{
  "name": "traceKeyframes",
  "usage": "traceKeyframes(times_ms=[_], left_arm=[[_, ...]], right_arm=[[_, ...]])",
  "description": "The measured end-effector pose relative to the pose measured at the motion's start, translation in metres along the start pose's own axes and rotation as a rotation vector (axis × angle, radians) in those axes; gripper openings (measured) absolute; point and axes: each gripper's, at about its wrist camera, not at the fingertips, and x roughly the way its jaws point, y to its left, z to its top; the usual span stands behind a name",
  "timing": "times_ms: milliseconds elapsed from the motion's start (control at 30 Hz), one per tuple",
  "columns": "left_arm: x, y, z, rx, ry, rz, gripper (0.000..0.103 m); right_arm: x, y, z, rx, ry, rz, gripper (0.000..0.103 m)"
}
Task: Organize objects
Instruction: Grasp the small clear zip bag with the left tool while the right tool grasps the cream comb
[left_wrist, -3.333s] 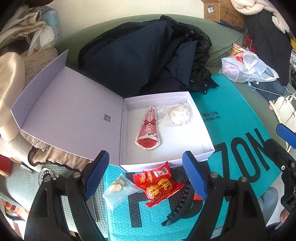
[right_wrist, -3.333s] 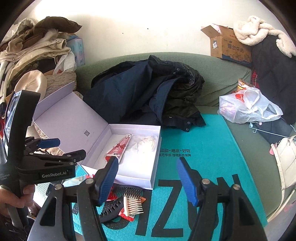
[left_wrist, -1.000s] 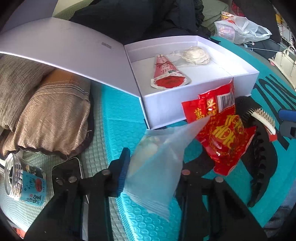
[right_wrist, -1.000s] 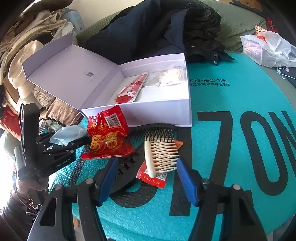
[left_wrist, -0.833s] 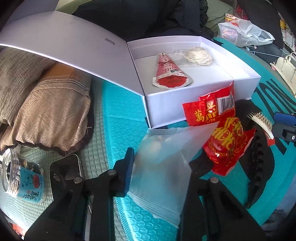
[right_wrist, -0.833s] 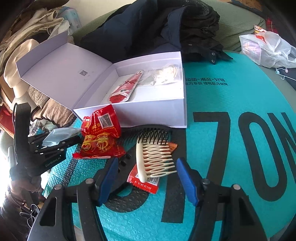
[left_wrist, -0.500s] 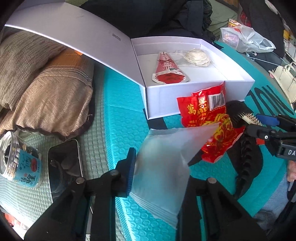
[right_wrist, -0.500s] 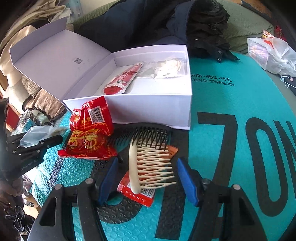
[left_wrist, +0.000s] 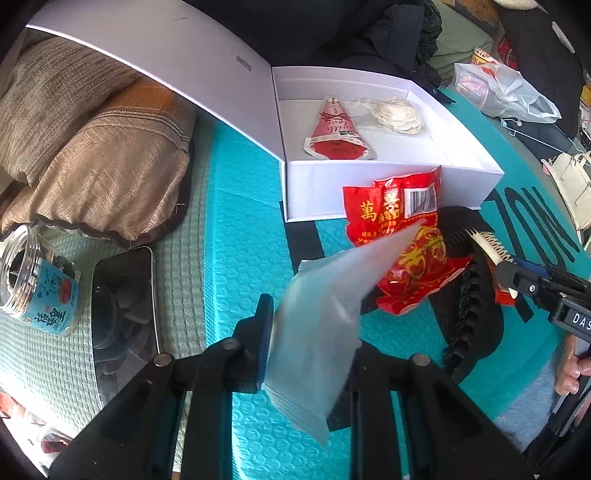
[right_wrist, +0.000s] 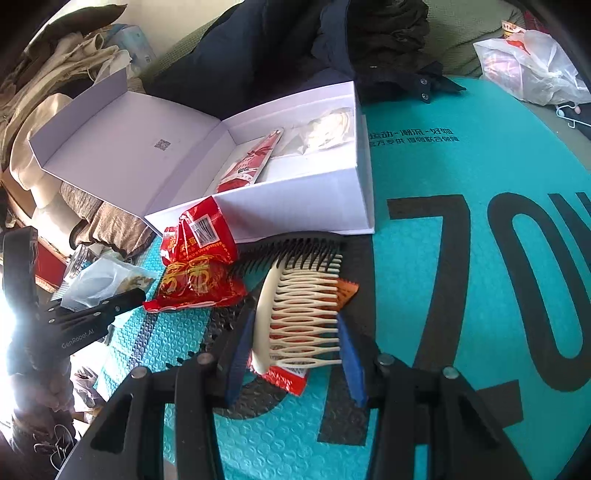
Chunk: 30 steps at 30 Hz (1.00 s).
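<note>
- A teal mat (right_wrist: 461, 155) with large black lettering covers the surface and carries the things; a dark jacket (right_wrist: 266, 48) is heaped behind it
- A white box (left_wrist: 388, 177) sits open on the mat, its lid (left_wrist: 166, 55) folded back to the left; inside lie a red cone-shaped packet (left_wrist: 334, 133) and a pale coiled item in clear wrap (left_wrist: 397, 112)
- A brown cushion (left_wrist: 92, 158) lies left of the box; just beside it are a dark phone (left_wrist: 122, 295) and a clear jar with a blue label (left_wrist: 37, 284) on its side
- A red snack packet (right_wrist: 199, 266) leans against the front wall of the box; a black comb (right_wrist: 295, 247) lies beside it
- The left gripper (left_wrist: 306, 343) has its jaws pinching a clear plastic bag (left_wrist: 325, 317), held above the mat in front of the box
- The right gripper (right_wrist: 295, 354) has its jaws spread on either side of a cream comb (right_wrist: 299, 317), the blue pads close to it; whether they touch cannot be told; the comb rests on a small red sachet (right_wrist: 288, 380)
</note>
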Motion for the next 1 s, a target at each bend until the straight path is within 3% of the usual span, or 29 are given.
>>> traceKeyframes(times_ms=[367,567,700,833,900,1000], left_arm=[[0.003,-0.013,-0.012,0.007,0.003,0.018,0.014],[0.011,-0.012,-0.011,0.008,0.009,0.01,0.013],[0.012,-0.012,-0.011,0.012,0.002,0.015,0.012],[0.013,-0.013,-0.01,0.008,0.014,0.007,0.012],[0.011,-0.013,-0.009,0.001,0.018,-0.003,0.012],[0.006,-0.013,-0.008,-0.007,0.011,-0.012,0.012]], right_arm=[[-0.027,-0.011,-0.017,0.001,-0.002,0.011,0.045],[-0.024,-0.012,-0.023,-0.01,0.025,-0.051,0.045],[-0.016,-0.004,-0.017,-0.054,0.042,-0.09,0.057],[-0.01,-0.003,-0.015,-0.059,0.046,-0.103,0.056],[-0.012,-0.008,-0.014,-0.029,0.035,-0.089,0.045],[-0.015,-0.016,-0.016,0.012,0.024,-0.051,0.045]])
